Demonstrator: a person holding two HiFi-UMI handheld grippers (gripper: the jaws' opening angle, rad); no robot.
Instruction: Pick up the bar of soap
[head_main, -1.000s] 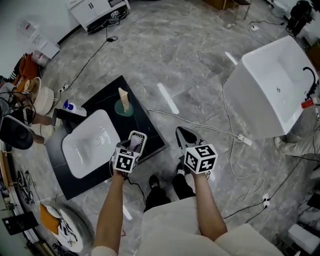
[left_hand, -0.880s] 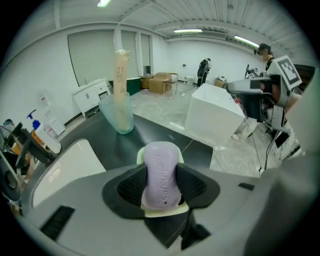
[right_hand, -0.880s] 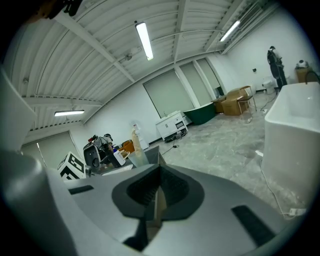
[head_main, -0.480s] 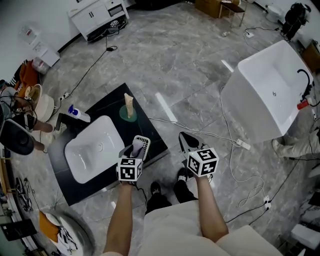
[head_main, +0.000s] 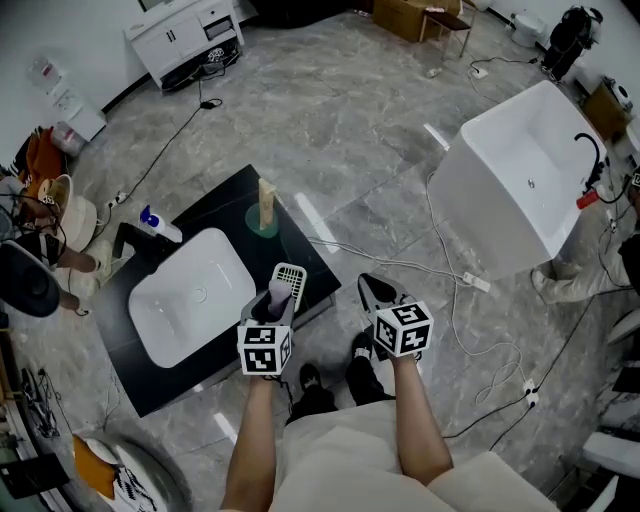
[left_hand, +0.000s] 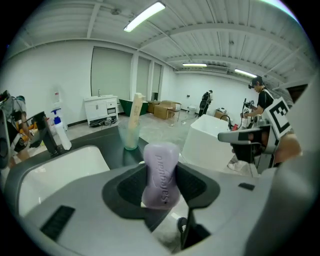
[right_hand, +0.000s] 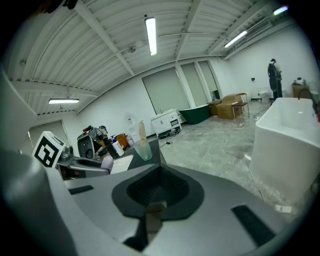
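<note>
pickup done, I judge | my left gripper (head_main: 284, 285) pinches bar of soap (left_hand: 161, 172), off worktop (head_main: 228, 198) | right gripper (right_hand: 157, 192) pressed together, empty

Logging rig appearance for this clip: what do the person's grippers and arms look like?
Left gripper and right gripper: grey shells, black ribbed pads lining the jaws, each carrying a white cube with black square markers. Forearms are unsleeved; the top is cream.

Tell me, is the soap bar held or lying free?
Held: the left gripper jaws press both sides of the purple soap bar.
</note>
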